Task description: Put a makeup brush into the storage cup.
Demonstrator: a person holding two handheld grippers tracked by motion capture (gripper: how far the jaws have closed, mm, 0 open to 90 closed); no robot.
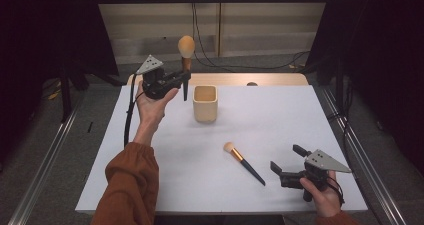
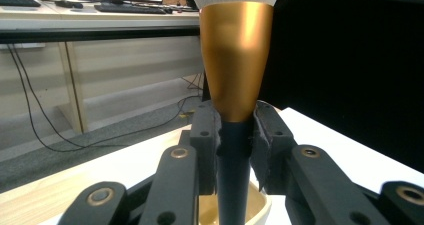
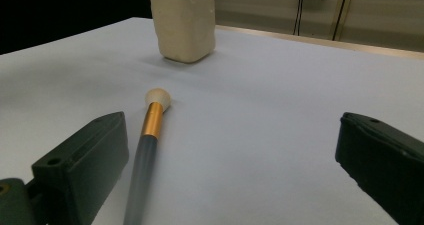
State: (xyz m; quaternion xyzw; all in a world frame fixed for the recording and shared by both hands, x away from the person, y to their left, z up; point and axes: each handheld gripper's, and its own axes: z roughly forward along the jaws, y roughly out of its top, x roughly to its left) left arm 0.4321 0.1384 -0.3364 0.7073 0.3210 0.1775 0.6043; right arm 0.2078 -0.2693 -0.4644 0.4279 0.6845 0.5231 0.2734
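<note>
My left gripper (image 1: 185, 78) is raised above the table's far left, shut on a large makeup brush (image 1: 186, 60) held upright, pale head up, dark handle pointing down. In the left gripper view the brush (image 2: 235, 70) shows its gold ferrule between the pads, with the cream cup's rim (image 2: 260, 205) just below. The cream square cup (image 1: 205, 103) stands to the gripper's right. A smaller brush (image 1: 243, 162) with gold ferrule and dark handle lies flat at mid-right. My right gripper (image 1: 288, 159) rests open at the near right, and in its own view the smaller brush (image 3: 145, 150) lies by its left jaw.
The white table (image 1: 165, 175) has a wooden strip along its far edge. Cables run across the floor behind. Dark curtains hang on both sides. The cup (image 3: 183, 22) stands far off in the right gripper view.
</note>
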